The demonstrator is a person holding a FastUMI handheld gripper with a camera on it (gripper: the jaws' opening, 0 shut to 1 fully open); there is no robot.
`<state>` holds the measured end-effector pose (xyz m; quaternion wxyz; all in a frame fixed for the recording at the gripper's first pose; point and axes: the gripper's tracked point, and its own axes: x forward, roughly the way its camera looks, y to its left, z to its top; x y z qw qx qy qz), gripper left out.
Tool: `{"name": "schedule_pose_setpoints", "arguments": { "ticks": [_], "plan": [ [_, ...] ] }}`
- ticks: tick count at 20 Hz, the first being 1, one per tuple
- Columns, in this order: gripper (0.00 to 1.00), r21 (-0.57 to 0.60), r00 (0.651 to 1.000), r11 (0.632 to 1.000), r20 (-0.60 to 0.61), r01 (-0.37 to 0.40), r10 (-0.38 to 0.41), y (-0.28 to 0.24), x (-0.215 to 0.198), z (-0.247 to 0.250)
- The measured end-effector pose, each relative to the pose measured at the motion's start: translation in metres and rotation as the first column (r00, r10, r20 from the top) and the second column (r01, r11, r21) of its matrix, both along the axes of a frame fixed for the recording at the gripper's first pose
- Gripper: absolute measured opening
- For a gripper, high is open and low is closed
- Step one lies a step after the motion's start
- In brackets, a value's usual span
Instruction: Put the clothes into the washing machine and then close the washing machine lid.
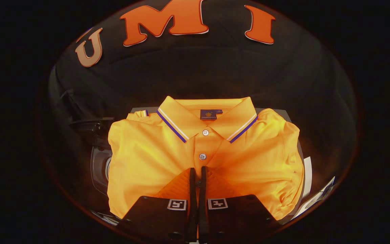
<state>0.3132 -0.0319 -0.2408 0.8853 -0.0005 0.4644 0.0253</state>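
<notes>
**A:** From the gripper view, where do things stand?

**B:** The tongs (pixel 197 171) sit at the bottom centre of the frame, their two fingers drawn nearly together with only a thin slit between them. They are pinched on the orange polo shirt (pixel 154 159), right along its button placket, just below the lower button (pixel 202 156). A sliver of fabric seems caught in that slit, so I'd call them clamped on the shirt.

**B:** The shirt is folded, collar (pixel 181 118) toward the upper middle of the frame, and lies on a dark flat surface (pixel 283 113) whose edge peeks out past the shoulders.

**A:** And the washing machine?

**B:** At the left of the frame, partly under the shirt's sleeve, there is a dark rounded thing with a pale rim (pixel 102 169). That may be the machine's opening, but I can't tell for sure.

**A:** How should this step go?

**B:** I'd judge the grip is thin, maybe just the top layer. Lift slowly, check the whole shirt comes along, and keep the tongs squeezed while carrying it leftward, so the folds don't snag the rim.
</notes>
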Motion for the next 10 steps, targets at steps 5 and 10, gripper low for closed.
{"name": "schedule_pose_setpoints", "arguments": {
  "ticks": [5, 10],
  "plan": [
    [0.1, 0.044, 0.997, 0.999, 0.072, 0.022, -0.025, -0.0008, 0.001, 0.0034],
    [0.09, 0.122, 0.99, 0.992, 0.131, 0.031, -0.047, -0.0005, -0.0026, 0.007]
  ]
}}
